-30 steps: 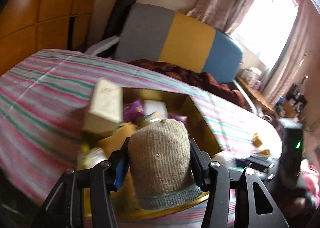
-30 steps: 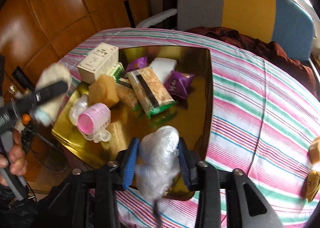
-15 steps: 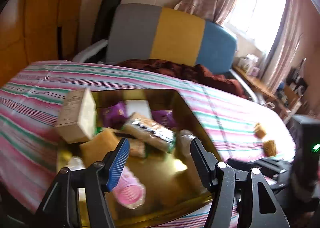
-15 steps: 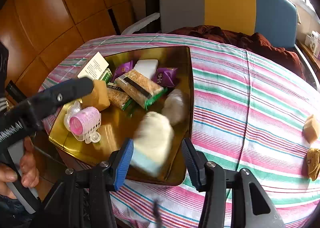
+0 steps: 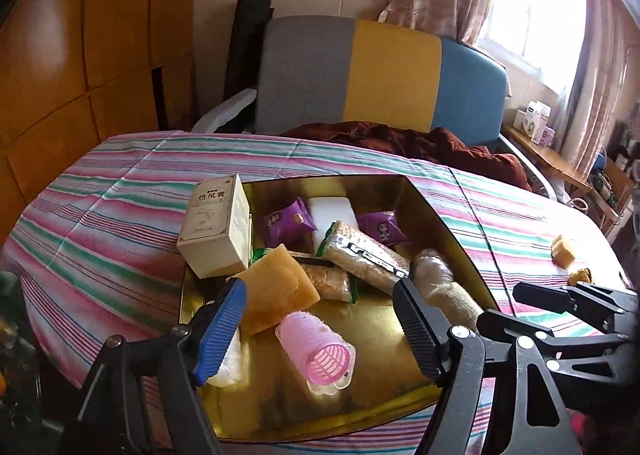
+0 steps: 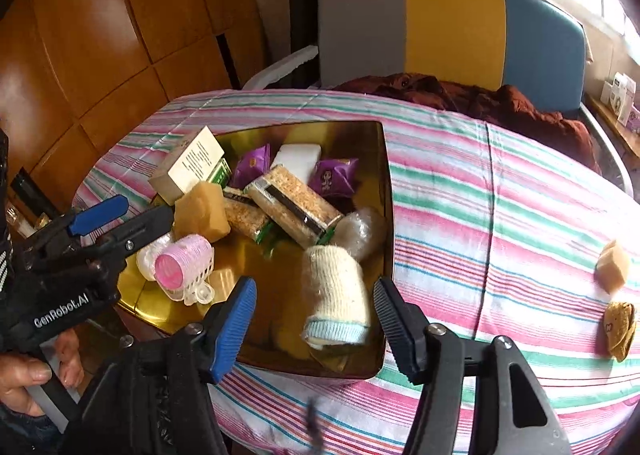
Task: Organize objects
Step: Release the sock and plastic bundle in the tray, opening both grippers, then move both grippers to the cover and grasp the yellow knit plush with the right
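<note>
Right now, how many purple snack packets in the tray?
2, both at the gold tray's far end: left packet and right packet, flanking the white block. More may be buried.

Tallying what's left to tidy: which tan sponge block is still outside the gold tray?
The small sponge on the striped cloth, right of the tray; the bigger sponge lies inside, beside the white box.

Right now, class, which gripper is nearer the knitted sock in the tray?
Right. The right gripper hangs open directly over the sock; the left gripper sits farther off, above the pink roller.
</note>
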The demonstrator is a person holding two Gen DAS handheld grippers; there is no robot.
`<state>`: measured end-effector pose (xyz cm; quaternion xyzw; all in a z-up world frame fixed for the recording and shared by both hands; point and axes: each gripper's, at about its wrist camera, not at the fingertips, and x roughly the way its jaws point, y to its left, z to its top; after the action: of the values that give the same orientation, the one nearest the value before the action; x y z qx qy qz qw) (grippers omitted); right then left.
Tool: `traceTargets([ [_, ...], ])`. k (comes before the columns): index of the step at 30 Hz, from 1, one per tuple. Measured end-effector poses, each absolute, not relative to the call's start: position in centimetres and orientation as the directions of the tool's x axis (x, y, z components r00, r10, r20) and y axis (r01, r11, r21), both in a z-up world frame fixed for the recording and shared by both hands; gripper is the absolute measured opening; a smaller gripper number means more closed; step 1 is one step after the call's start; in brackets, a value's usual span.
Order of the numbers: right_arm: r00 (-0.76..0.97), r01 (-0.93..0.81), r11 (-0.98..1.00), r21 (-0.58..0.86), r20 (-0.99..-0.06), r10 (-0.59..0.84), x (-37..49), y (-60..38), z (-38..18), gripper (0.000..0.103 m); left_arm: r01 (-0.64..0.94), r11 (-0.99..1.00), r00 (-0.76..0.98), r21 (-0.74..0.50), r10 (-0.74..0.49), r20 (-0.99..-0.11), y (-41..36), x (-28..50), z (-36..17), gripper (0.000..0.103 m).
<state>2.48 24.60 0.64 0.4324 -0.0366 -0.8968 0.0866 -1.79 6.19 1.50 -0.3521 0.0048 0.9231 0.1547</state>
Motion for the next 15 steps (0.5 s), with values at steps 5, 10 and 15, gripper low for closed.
traceTargets([
  [5,-0.625,0.117,-0.985,0.125,-0.761,-0.171,2.6,25.0,1.3,0.062,-0.312,-0.946,-0.709,-0.083,0.29,-0.643,6.9,-1.3,2.1,0.077],
  [10,-0.633,0.089,-0.989,0.118,-0.76,-0.148,2.7,26.0,1.6,0.063,-0.337,-0.939,-0.71,-0.064,0.298,-0.639,7.7,-0.8,2.4,0.078],
  [15,-0.638,0.055,-0.991,0.119,-0.76,-0.127,2.7,27.3,1.7,0.063,-0.366,-0.929,-0.701,-0.052,0.312,-0.641,8.7,-0.4,2.4,0.078],
])
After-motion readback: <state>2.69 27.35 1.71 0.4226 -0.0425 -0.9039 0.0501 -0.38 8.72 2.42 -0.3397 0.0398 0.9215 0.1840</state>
